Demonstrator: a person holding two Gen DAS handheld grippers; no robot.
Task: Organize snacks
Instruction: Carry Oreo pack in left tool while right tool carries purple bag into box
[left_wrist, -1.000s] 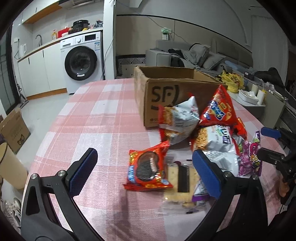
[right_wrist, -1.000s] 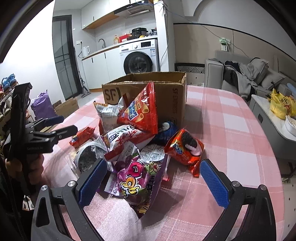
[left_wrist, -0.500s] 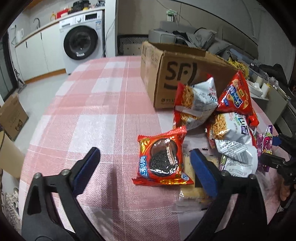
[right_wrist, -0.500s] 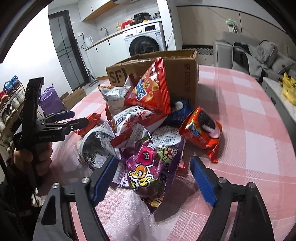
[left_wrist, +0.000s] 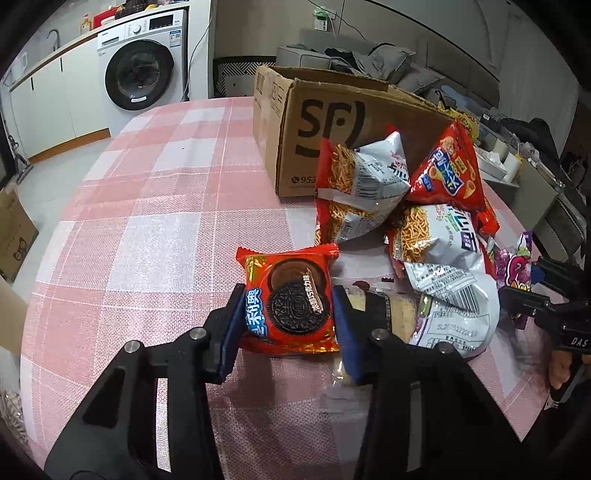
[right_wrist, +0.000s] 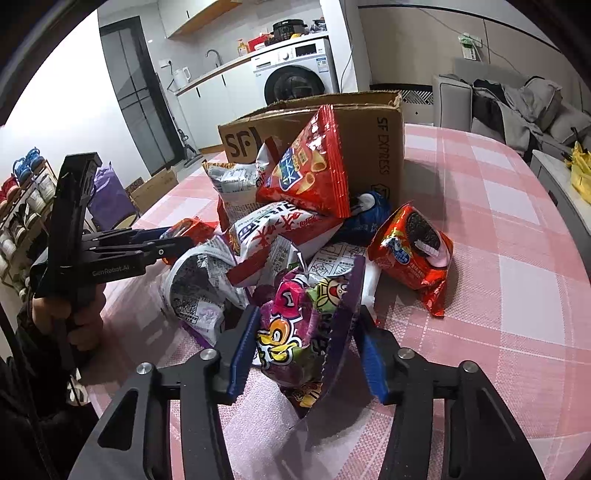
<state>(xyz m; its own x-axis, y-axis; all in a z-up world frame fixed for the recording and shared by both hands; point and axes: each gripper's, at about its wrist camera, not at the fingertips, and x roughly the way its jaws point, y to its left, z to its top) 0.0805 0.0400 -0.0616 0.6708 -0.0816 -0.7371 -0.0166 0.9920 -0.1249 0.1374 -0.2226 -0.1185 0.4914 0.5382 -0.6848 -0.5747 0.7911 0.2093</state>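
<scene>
The checked table (left_wrist: 147, 229) carries an open box (left_wrist: 332, 122), its inside hidden in both views. Against it leans a heap of bags (right_wrist: 288, 236), lower ones half buried. The left gripper (left_wrist: 288, 317) clamps a red Oreo pack (left_wrist: 291, 299) lying beside the heap. The right gripper (right_wrist: 306, 347) pinches a purple candy bag (right_wrist: 295, 332), its bottom edge hidden.
</scene>
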